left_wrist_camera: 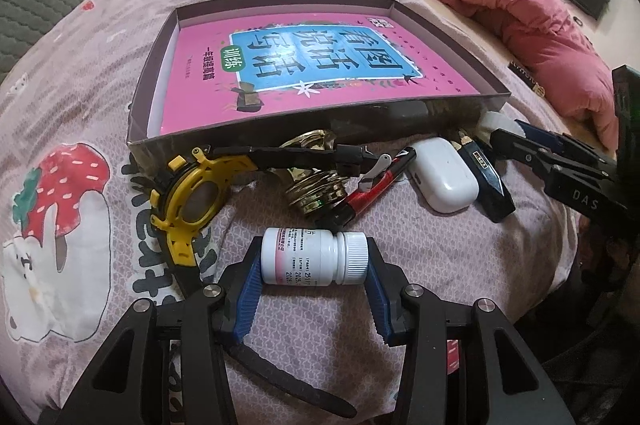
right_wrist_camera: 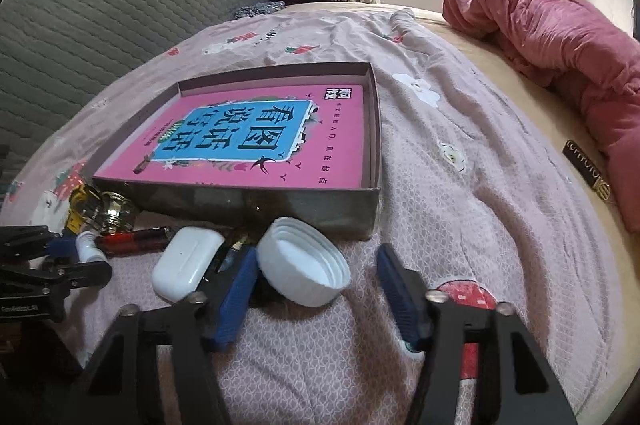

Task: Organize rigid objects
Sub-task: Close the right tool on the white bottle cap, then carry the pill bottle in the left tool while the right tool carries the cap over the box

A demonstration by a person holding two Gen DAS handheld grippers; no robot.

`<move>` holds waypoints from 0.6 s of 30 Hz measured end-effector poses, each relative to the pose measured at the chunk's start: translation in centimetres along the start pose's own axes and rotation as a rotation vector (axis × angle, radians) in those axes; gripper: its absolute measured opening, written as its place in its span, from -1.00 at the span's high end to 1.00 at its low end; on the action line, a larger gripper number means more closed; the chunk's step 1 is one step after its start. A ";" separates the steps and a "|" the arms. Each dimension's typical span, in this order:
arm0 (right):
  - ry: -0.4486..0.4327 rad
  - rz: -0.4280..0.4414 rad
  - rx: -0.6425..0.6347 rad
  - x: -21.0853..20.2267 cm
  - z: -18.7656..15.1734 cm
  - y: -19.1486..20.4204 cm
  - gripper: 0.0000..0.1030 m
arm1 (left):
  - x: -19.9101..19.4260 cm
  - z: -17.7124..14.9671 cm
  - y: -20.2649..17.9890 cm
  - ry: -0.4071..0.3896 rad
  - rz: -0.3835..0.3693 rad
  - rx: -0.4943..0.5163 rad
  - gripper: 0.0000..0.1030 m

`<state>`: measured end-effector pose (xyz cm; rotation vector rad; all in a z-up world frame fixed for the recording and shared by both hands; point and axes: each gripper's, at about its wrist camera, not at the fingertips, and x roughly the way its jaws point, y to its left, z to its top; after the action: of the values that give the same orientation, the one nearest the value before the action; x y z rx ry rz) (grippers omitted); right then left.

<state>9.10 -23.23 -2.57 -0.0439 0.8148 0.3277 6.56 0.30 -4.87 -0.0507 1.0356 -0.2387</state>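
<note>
Two tongs low over bed | left tongs [left_wrist_camera: 314,261] clamp pill bottle [left_wrist_camera: 314,256] | right tongs [right_wrist_camera: 316,279] agape around white cap [right_wrist_camera: 304,261]

Our left gripper [left_wrist_camera: 315,265] is clamped tight at six o'clock, while our right gripper [right_wrist_camera: 318,287] gapes wide.

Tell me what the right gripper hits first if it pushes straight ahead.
The right gripper is open, and the white cap lies between its fingers, nearer the left one. That comes first. Past it stands the near wall of the box. Depth is uncertain in this fisheye view.
</note>
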 end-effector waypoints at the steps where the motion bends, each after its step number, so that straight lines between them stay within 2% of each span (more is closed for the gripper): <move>1: 0.000 0.010 0.002 -0.1 0.0 -0.1 0.21 | 0.0 0.0 0.0 0.000 -0.001 -0.001 0.08; 4: 0.002 0.009 -0.003 -0.3 -0.1 -0.2 0.39 | 0.0 0.1 0.0 -0.002 -0.003 -0.005 0.08; 6: -0.004 0.021 0.010 -0.4 -0.2 -0.4 0.42 | 0.0 0.1 0.1 -0.003 -0.005 -0.007 0.08; 8: -0.011 0.034 0.032 -0.6 -0.1 -0.8 0.65 | 0.0 0.1 0.1 -0.005 -0.007 -0.013 0.08; 18: -0.056 0.073 0.084 -2.0 -0.1 -1.3 0.66 | -0.4 0.1 0.2 -0.022 -0.030 -0.031 0.09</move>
<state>8.18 -25.05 -1.30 0.0735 0.7747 0.3619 6.45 0.59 -4.49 -0.0964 1.0170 -0.2492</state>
